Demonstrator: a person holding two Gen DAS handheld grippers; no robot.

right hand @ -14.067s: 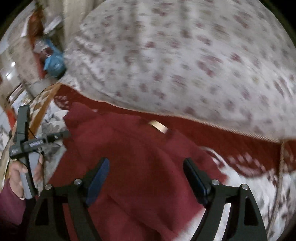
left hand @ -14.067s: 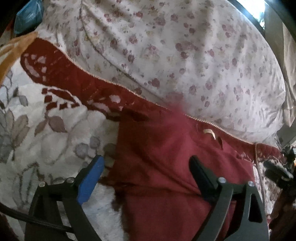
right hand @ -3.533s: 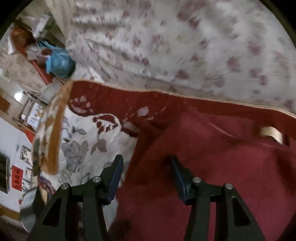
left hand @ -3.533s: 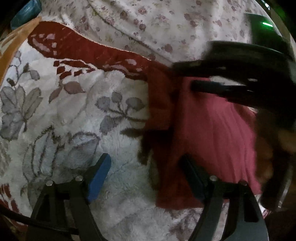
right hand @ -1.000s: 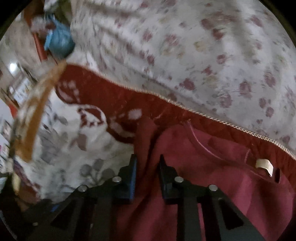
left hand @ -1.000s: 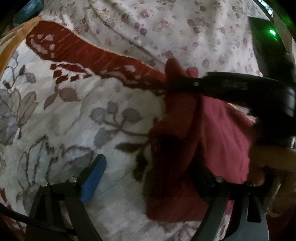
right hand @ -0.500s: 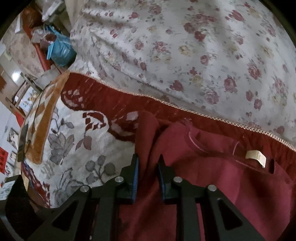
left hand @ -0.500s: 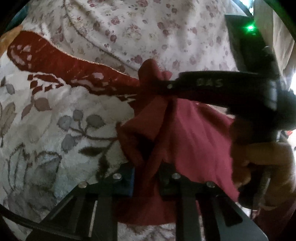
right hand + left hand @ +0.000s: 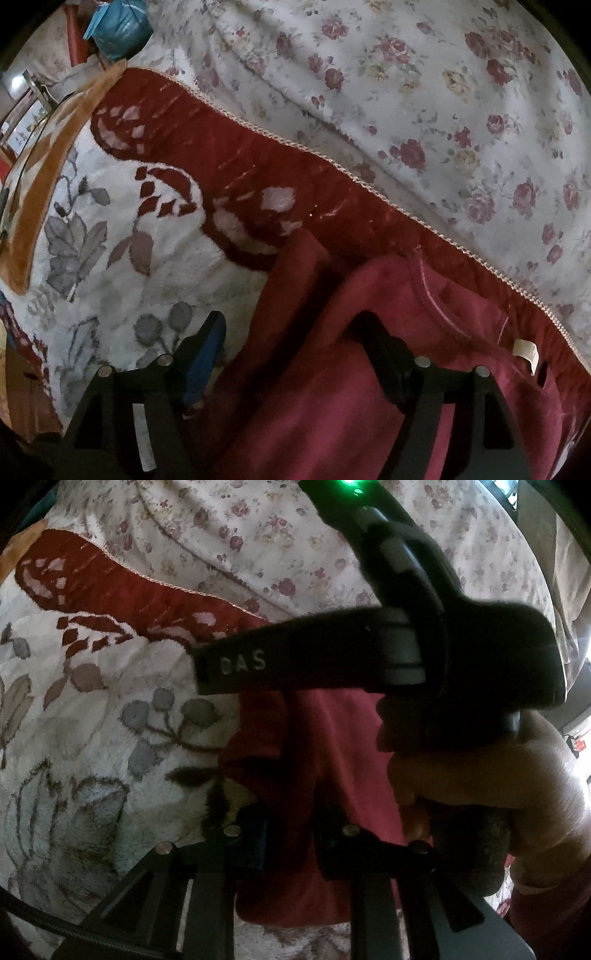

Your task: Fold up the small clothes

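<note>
A dark red garment (image 9: 332, 746) lies on a white floral blanket with a red border (image 9: 92, 720). My left gripper (image 9: 291, 827) is shut on the garment's left edge, a fold pinched between its jaws. In the right wrist view the same garment (image 9: 369, 387) shows a cream neck label (image 9: 524, 350) at the right. My right gripper (image 9: 291, 339) is open, its jaws standing to either side of a raised fold of the garment. The right gripper's black body and the hand holding it (image 9: 480, 775) cross the left wrist view and hide much of the garment.
A large pillow or duvet in a rose-print cover (image 9: 424, 110) lies along the blanket's far edge. A blue bag (image 9: 118, 26) and room clutter sit at the far left beyond the bed. An orange blanket strip (image 9: 40, 177) runs down the left.
My right gripper was shut on the garment's upper left fold half a second ago and has opened. My left gripper stays shut on the edge. The garment's left side has been drawn inward.
</note>
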